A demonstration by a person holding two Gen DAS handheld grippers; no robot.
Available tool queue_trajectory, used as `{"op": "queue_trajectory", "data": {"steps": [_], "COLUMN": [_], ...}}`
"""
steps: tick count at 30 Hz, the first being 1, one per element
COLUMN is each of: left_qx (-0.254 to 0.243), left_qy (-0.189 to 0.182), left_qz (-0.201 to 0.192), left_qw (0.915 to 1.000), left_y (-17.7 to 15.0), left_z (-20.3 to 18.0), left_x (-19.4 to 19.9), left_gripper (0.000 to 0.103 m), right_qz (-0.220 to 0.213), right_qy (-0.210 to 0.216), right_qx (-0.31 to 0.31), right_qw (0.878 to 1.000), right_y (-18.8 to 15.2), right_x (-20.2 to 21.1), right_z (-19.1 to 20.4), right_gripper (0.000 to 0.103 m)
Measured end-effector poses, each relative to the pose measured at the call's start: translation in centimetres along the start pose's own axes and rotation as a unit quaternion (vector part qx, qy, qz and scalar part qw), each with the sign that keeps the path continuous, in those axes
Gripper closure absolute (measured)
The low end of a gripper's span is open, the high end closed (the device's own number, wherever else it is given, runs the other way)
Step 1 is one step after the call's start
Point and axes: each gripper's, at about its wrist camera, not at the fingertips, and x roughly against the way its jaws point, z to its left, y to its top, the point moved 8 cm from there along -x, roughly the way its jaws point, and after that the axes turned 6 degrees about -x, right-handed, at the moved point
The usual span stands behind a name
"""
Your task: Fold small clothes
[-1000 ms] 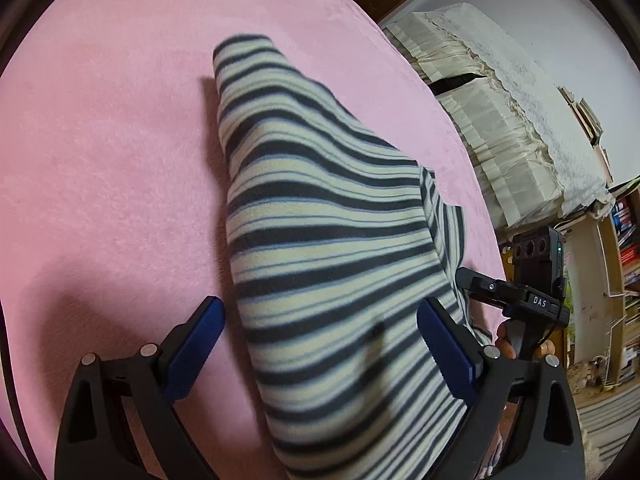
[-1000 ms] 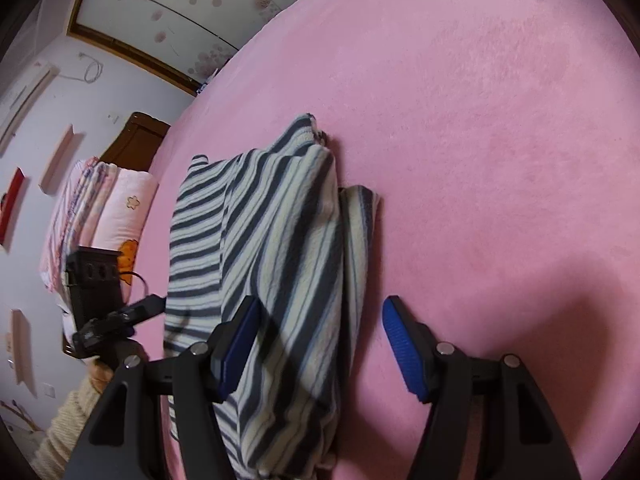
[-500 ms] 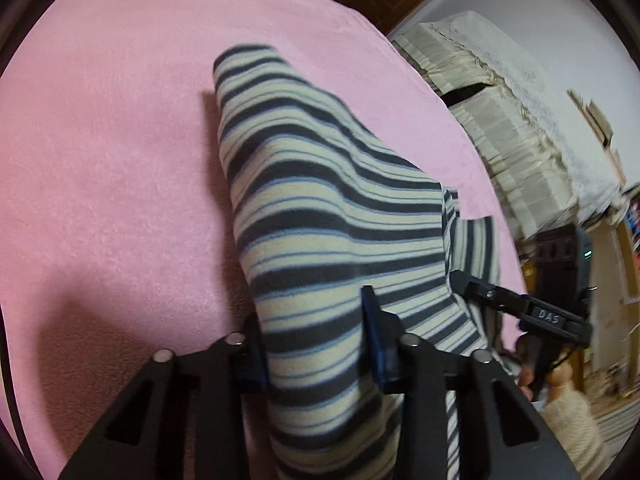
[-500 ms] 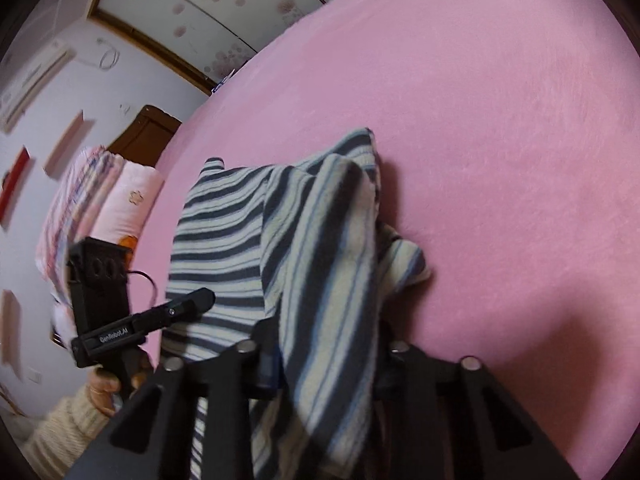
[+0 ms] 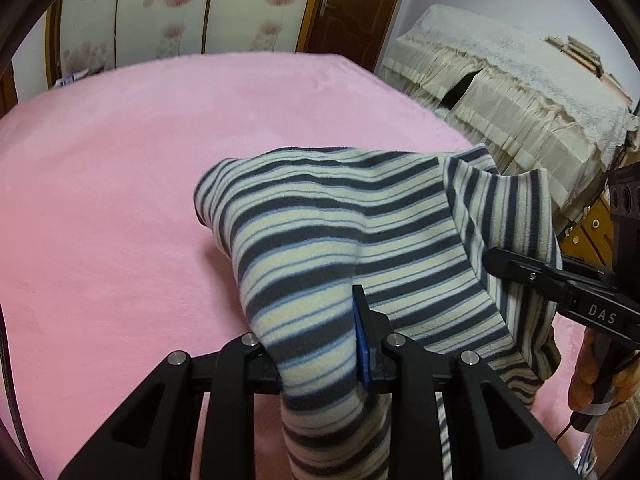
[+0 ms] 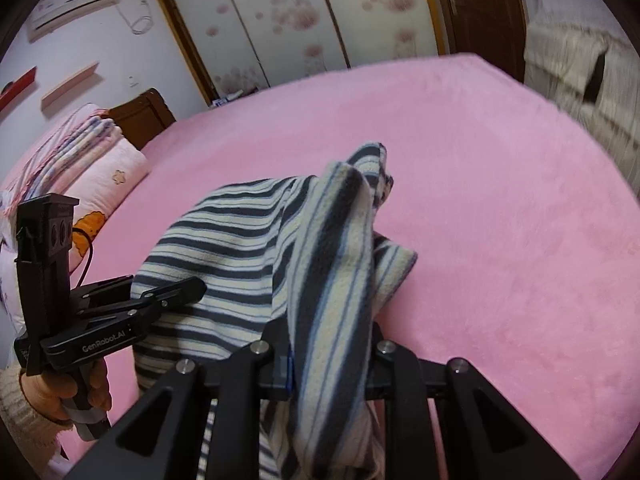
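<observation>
A small striped fleece garment (image 5: 340,216), cream with dark grey and blue stripes, is lifted off the pink bed cover (image 5: 104,200). My left gripper (image 5: 320,344) is shut on its near edge, and the cloth bunches between the jaws and hangs below them. My right gripper (image 6: 328,364) is shut on the other near edge of the same garment (image 6: 240,240). Each gripper shows in the other's view: the right one at the right side (image 5: 560,284), the left one at the left side (image 6: 120,320). The garment's far end still rests on the cover.
The pink cover (image 6: 500,200) spreads wide around the garment. Pillows and a folded quilt (image 6: 88,160) lie at the bed head. A cream cloth-covered cabinet (image 5: 520,92) stands beyond the bed. Sliding floral wardrobe doors (image 6: 300,20) and a dark wooden door (image 5: 348,4) are behind.
Both grippers closed on the garment's near edges and lifted them up off the bed. The views tilted up, so the far wall and doors now show.
</observation>
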Motion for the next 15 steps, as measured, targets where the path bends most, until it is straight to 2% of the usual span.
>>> {"op": "queue_trajectory", "data": {"steps": [5,10,13,15], "left_qx": [0.001,-0.001,-0.010,-0.010], "left_qy": [0.010,0.035,0.072,0.095], "left_qz": [-0.040,-0.063,-0.069,-0.068], "left_qw": [0.9992,0.9974,0.9950,0.9931], "left_y": [1.1,0.9,0.2,-0.1], "left_z": [1.6,5.4,9.9,12.7], "left_x": [7.6,16.4,21.8,24.0], "left_gripper": [0.079,0.079,0.079,0.079], "right_qz": [-0.023,-0.042,-0.047,-0.048], "right_qy": [0.020,0.061,0.100,0.125], "right_qx": [0.032,0.068,0.075,0.074], "right_qw": [0.999,0.995,0.991,0.988], "right_y": [1.1,1.8,2.3,2.4], "right_x": [4.5,8.0,8.3,7.4], "right_z": [5.6,13.9,19.2,22.7], "right_gripper": [0.085,0.084,0.084,0.084]}}
